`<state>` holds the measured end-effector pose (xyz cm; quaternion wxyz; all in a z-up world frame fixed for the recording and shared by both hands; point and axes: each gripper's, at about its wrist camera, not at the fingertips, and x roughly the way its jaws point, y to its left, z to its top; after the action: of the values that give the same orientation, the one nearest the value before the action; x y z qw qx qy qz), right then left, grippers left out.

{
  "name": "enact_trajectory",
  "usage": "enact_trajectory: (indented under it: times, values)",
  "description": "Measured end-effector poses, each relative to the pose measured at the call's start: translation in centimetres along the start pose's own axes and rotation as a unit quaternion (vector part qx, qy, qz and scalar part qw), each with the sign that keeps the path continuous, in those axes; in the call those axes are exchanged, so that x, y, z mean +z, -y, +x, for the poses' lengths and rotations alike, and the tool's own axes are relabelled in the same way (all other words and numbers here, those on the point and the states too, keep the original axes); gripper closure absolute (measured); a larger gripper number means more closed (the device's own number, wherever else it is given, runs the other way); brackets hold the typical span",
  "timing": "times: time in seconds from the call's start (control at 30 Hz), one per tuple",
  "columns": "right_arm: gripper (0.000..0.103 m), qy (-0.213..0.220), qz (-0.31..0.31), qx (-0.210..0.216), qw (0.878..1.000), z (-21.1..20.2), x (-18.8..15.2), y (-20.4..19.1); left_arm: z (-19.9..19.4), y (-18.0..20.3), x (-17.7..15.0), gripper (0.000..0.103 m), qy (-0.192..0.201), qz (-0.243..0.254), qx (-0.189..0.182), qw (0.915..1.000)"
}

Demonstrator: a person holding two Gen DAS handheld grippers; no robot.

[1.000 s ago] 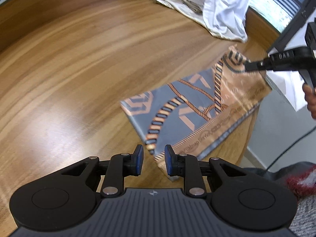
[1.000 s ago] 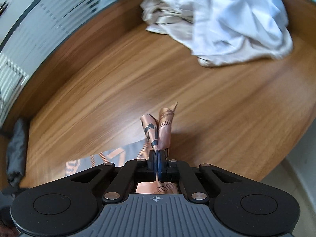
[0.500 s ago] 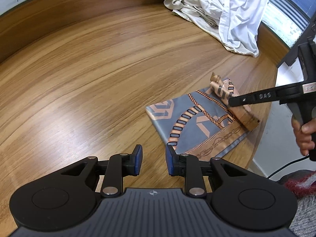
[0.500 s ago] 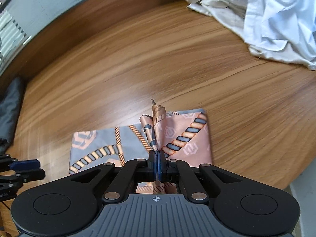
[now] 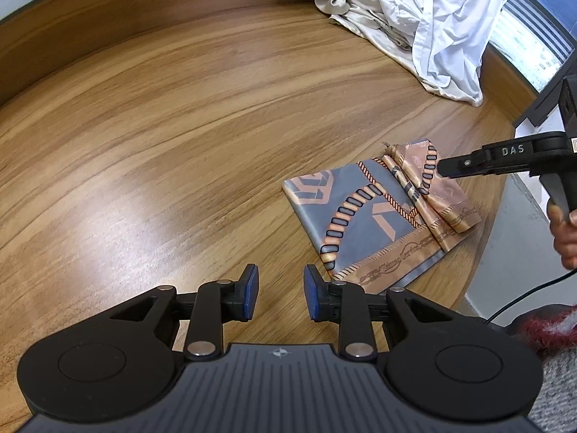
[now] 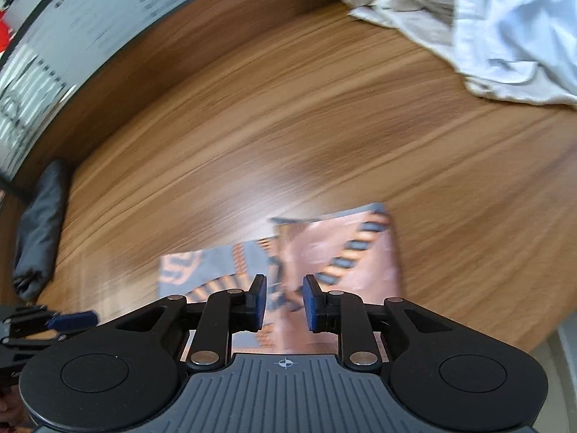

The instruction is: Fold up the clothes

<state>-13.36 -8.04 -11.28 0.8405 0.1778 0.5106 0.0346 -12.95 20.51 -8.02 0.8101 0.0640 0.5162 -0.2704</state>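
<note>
Right tongs (image 6: 285, 301): jaws opening, scarf (image 6: 335, 249) corner just let go, lower centre.
Left tongs (image 5: 280, 296): apart, empty.
Meaning: fold laid down.

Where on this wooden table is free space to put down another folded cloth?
Free: the wide bare wood left of the patterned scarf, toward the far rim. Crowded: the far right corner under the white clothes pile, and the near right edge by the scarf.

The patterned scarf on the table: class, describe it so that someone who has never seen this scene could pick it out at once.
Start at the wooden table and go to its near right edge. There the scarf lies flat, folded into a small rectangle. Its grey-blue and peach print with chain and rope lines sets it apart from the plain white and cream heap of clothes at the far side.
</note>
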Motion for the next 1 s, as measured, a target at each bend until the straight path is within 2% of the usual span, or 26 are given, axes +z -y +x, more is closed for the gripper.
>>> enact_trajectory:
  times: [0.2,0.33,0.5,0.6,0.63,0.73,0.87,1.0]
  values:
    - [0.079,-0.004,0.010,-0.042,0.999,-0.5,0.2,4.1,0.5,-0.2,0.2,0.072,-0.008,-0.001,-0.001,1.0000]
    - [0.079,-0.027,0.021,-0.023,0.999,0.3,-0.2,6.0,0.8,0.0,0.4,0.071,-0.015,0.000,0.001,0.9999]
    - [0.080,-0.026,0.037,0.012,0.999,0.9,-0.3,7.0,0.6,0.2,0.6,0.071,-0.017,0.001,0.005,0.9998]
    - [0.088,-0.025,0.043,0.035,0.998,1.3,-0.4,7.1,0.7,0.3,0.7,0.071,-0.021,-0.001,0.008,0.9997]
    - [0.094,-0.024,0.041,0.036,0.998,1.4,-0.5,7.0,0.7,0.4,0.8,0.071,-0.022,-0.002,0.010,0.9997]
    - [0.098,-0.021,0.039,0.036,0.998,1.4,-0.3,7.1,0.6,0.7,0.9,0.071,-0.022,-0.004,0.013,0.9997]
    - [0.098,-0.008,0.043,0.033,0.999,0.2,0.4,7.4,0.5,0.7,1.0,0.071,-0.016,-0.010,0.014,0.9997]
    - [0.098,0.004,0.018,0.004,1.000,-1.8,1.7,6.6,0.3,0.9,1.1,0.071,-0.010,-0.012,0.010,0.9998]
